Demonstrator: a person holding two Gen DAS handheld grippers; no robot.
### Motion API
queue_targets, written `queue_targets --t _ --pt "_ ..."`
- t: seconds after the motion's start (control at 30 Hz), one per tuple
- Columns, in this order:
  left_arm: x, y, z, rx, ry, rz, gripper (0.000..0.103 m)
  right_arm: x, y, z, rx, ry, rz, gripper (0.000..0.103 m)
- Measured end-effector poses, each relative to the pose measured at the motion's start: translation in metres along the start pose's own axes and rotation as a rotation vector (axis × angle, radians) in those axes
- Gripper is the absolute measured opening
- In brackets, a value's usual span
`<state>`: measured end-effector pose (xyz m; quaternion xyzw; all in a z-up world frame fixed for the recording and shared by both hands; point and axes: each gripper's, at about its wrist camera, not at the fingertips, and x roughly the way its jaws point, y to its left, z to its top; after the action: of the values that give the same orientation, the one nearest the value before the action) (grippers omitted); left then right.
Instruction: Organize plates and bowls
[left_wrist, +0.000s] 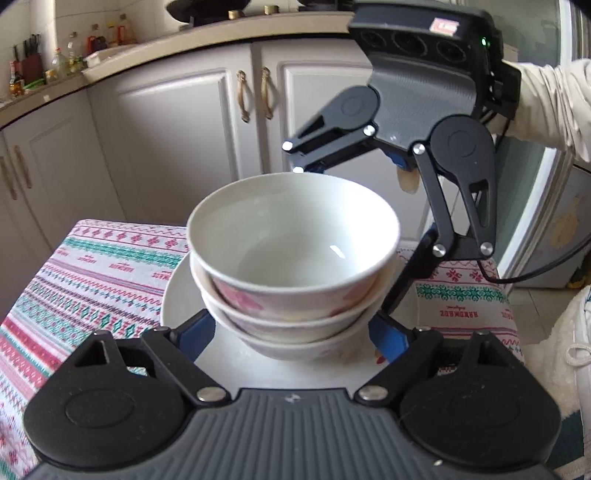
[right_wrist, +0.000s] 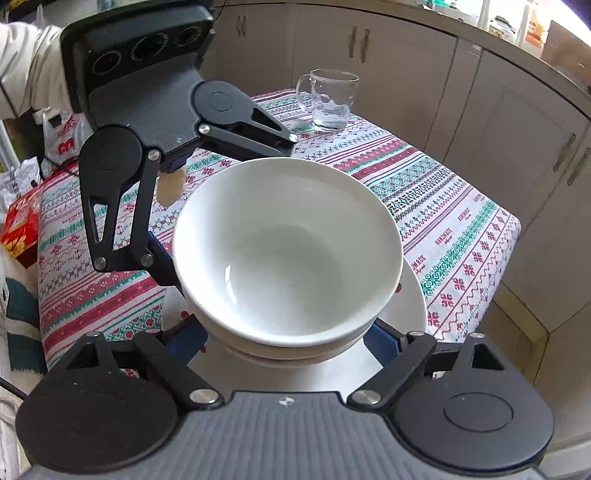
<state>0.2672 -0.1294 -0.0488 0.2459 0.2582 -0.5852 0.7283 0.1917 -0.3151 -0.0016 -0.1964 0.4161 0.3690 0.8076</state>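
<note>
Three white bowls with pink flower prints are nested in a stack (left_wrist: 295, 229) (right_wrist: 288, 251) on a white plate (left_wrist: 177, 295) (right_wrist: 410, 306) on the table. My left gripper (left_wrist: 295, 332) reaches in from one side, its blue pads (left_wrist: 199, 332) low on either side of the stack. My right gripper (right_wrist: 284, 339) comes from the opposite side, its blue pads (right_wrist: 380, 339) also flanking the lower bowls. Both stand wide open around the stack, and I see no pad pressing on a bowl. The fingertips are hidden behind the bowls.
The table wears a red, green and white patterned cloth (left_wrist: 92, 277) (right_wrist: 443, 206). A clear glass mug (right_wrist: 332, 99) stands at its far corner. White kitchen cabinets (left_wrist: 184, 129) are close behind. A red box (right_wrist: 22, 229) and a plastic bag (right_wrist: 62, 140) sit beside the table.
</note>
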Motion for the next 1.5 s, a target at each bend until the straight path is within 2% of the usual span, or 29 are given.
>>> queue_targets --t 0.1,0.17,0.23,0.3,0.43,0.53,0.6,0.67,0.77,0.93,1.17,1.5 --pt "-0.014 -0.007 -0.003 -0.025 -0.018 0.063 0.092 -0.004 0.005 -0.002 0.017 -0.009 -0.014 0.098" --pt "-0.028 -0.014 -0.005 -0.037 -0.049 0.111 0.099 -0.01 0.01 -0.005 0.039 -0.02 -0.036 0.099" --pt "-0.045 -0.026 -0.007 -0.05 -0.1 0.171 0.1 -0.017 0.018 -0.007 0.071 -0.033 -0.067 0.1" --pt "-0.06 -0.04 -0.008 -0.067 -0.152 0.233 0.101 -0.026 0.027 -0.009 0.111 -0.046 -0.114 0.103" --pt "-0.085 -0.076 -0.012 -0.117 -0.253 0.389 0.102 -0.039 0.053 -0.011 0.24 -0.043 -0.261 0.103" --pt "-0.094 -0.101 -0.013 -0.206 -0.246 0.526 0.102 -0.05 0.074 -0.011 0.343 -0.073 -0.36 0.103" --pt "-0.1 -0.115 -0.013 -0.277 -0.234 0.584 0.102 -0.057 0.088 -0.013 0.441 -0.107 -0.407 0.103" --pt "-0.103 -0.127 -0.01 -0.362 -0.188 0.632 0.102 -0.062 0.101 -0.015 0.529 -0.133 -0.463 0.103" --pt "-0.109 -0.137 -0.008 -0.495 -0.125 0.667 0.102 -0.069 0.123 -0.015 0.632 -0.158 -0.533 0.103" --pt "-0.127 -0.148 -0.013 -0.623 -0.116 0.733 0.102 -0.083 0.156 -0.012 0.668 -0.193 -0.61 0.103" --pt "-0.14 -0.157 -0.018 -0.691 -0.108 0.785 0.102 -0.098 0.179 -0.01 0.668 -0.22 -0.662 0.103" --pt "-0.138 -0.165 -0.016 -0.714 -0.088 0.816 0.102 -0.101 0.185 -0.008 0.672 -0.248 -0.667 0.103"
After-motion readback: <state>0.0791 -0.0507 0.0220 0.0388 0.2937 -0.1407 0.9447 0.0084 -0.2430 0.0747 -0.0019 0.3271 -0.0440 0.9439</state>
